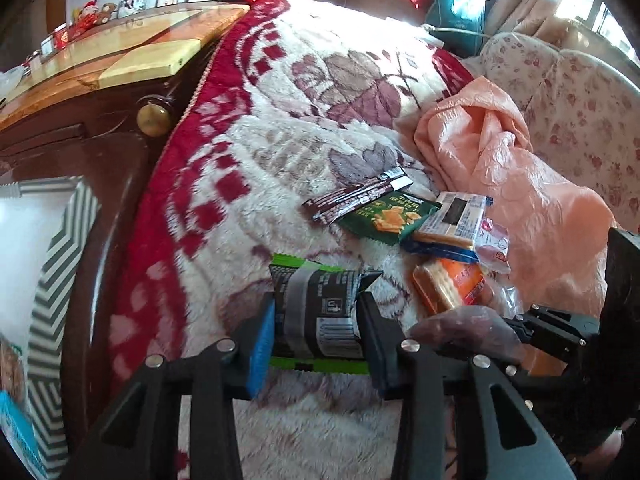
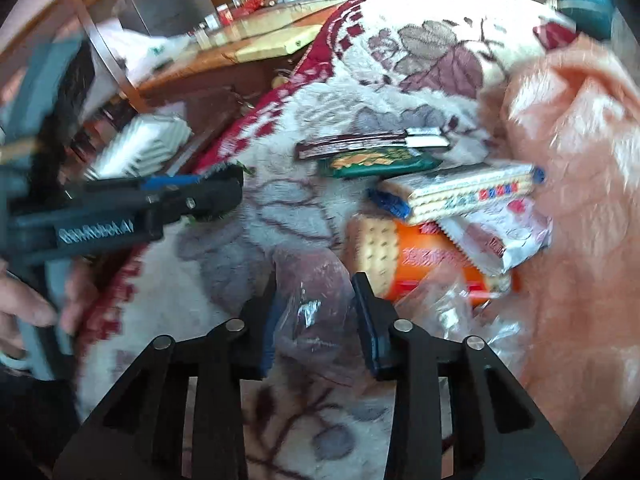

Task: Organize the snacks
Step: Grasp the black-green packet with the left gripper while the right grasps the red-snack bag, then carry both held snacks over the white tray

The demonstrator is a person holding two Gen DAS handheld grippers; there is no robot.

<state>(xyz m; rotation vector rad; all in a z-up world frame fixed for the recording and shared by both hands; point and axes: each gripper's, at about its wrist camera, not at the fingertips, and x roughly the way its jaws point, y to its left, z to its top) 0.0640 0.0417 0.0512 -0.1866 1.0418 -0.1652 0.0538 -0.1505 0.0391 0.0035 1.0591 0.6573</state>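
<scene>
1. My left gripper (image 1: 316,320) clamps the black snack packet with green ends (image 1: 316,312) across its middle, lifted over the plush blanket (image 1: 240,160), apparently to carry it off.
2. My right gripper (image 2: 316,320) is clenched on a clear plastic bag (image 2: 312,304); its contents are too blurred to name.
3. Just beyond that bag lies the snack pile: orange cracker pack (image 2: 400,256), blue-edged biscuit pack (image 2: 460,192), green packet (image 2: 376,162).
4. Left of the black packet, a striped box (image 1: 52,280) is cut off; it may be the destination.
</scene>
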